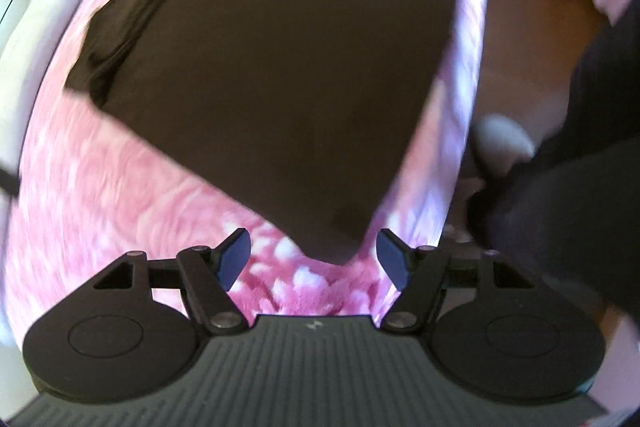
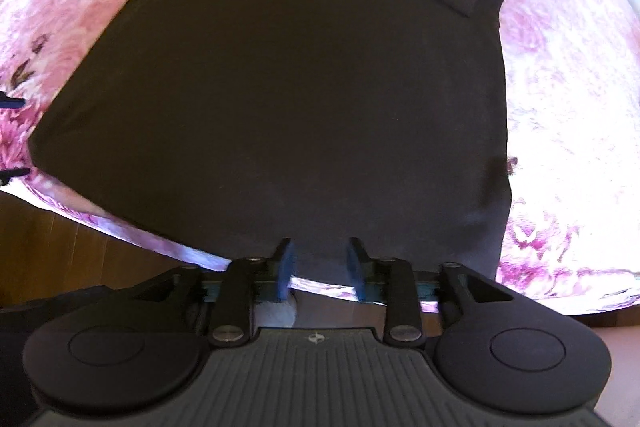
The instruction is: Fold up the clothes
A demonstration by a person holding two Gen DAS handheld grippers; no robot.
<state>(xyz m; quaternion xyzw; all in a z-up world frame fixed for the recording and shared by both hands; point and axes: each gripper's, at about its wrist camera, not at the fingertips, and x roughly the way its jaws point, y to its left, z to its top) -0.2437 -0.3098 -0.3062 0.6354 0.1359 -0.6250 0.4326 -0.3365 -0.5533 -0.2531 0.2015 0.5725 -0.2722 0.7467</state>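
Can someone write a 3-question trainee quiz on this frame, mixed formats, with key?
1. True or false: the left tongs are clamped on the dark garment.
2. The garment lies on: A) bare wood floor B) pink fluffy blanket C) white tray.
3. Fill in: in the right wrist view, the garment's near hem sits between the fingers of the right tongs, which are ____.

Key: 1 false, both fingers stand apart with a corner just ahead of them; 2 B; 3 open.

Left tongs [image 1: 314,259] gape wide; right tongs [image 2: 319,265] stand parted, narrower, both pointing forward.
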